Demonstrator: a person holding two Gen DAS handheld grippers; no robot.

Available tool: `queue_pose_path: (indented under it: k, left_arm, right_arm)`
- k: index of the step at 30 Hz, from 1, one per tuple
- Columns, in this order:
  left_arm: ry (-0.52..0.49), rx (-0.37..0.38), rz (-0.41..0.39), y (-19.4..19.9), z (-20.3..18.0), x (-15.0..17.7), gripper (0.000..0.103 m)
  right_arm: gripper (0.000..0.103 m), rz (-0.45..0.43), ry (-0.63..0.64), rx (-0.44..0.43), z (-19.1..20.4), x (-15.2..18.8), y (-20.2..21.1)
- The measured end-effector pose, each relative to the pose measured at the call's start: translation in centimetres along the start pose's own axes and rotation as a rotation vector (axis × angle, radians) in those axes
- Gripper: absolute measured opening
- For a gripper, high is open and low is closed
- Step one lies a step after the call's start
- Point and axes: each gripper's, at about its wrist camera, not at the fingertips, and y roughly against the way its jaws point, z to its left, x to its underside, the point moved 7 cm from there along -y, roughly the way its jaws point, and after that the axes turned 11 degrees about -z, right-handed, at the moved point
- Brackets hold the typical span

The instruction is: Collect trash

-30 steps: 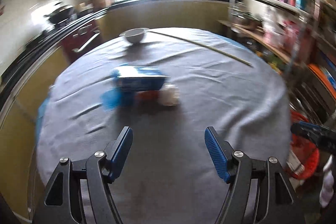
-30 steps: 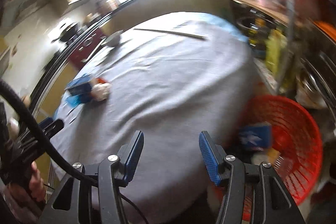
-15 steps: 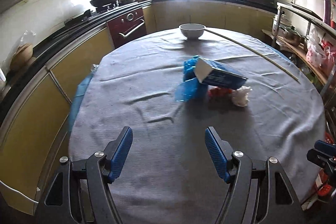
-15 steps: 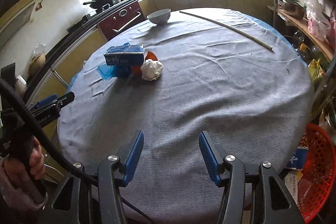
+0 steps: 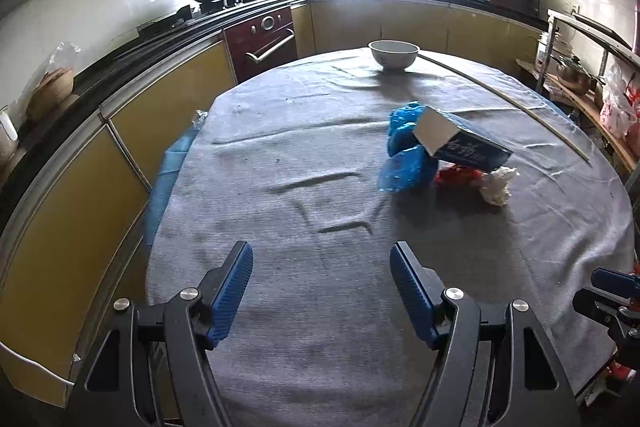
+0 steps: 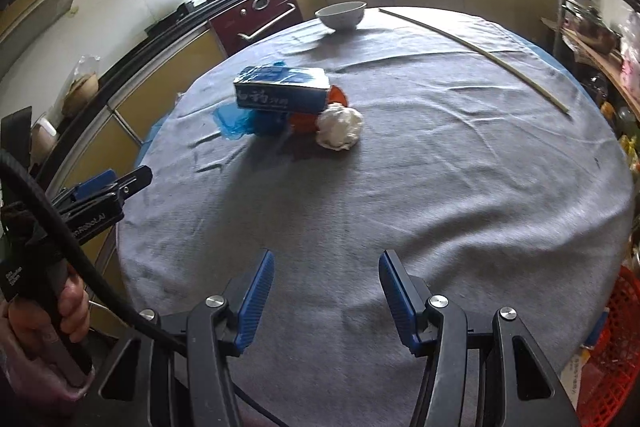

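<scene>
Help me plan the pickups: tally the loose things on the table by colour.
Blue: 2, box and crumpled bag
Red: 1, wrapper
White: 2, paper wad and bowl
Pale: 1, long stick
Total: 6

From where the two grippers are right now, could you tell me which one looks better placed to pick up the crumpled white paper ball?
Probably the right gripper. The white paper ball sits on the right-hand end of the trash pile, almost straight ahead of its open, empty jaws. From the left gripper the ball lies far off to the right, beyond the blue box.
</scene>
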Motion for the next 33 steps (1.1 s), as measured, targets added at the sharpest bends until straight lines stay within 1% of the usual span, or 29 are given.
queue_pose_path:
  k: [7,12,18,24,26,30,33]
  left_arm:
    - [0.007,-0.015,0.003,-0.9,1.3,-0.3,0.072]
    - [0.003,-0.02,0.007,-1.4,1.5,-0.5,0.072]
    - [-0.006,-0.027,0.005,-1.9,1.7,-1.0,0.072]
    - [-0.023,-0.028,0.002,-2.4,1.3,-1.7,0.072]
    - [-0.018,-0.007,0.008,-2.6,1.1,-2.0,0.072]
    - [0.0,0.089,0.014,-3.2,0.1,-3.5,0.072]
    - [0.018,0.179,0.016,-4.0,-1.0,-5.0,0.078]
  right_arm:
    - [0.059,0.016,0.026,-0.021,1.6,-0.7,-1.8]
    - [0.059,0.021,0.036,-0.034,2.4,-1.2,-2.7]
    - [0.059,0.024,0.042,-0.046,2.8,-1.6,-3.5]
    - [0.059,0.028,0.029,-0.053,2.4,-1.7,-4.0]
    - [0.059,0.029,0.022,-0.053,2.1,-1.7,-4.1]
    - [0.059,0.029,-0.003,-0.05,1.3,-1.6,-4.1]
    - [0.059,0.028,-0.028,-0.047,0.5,-1.5,-4.0]
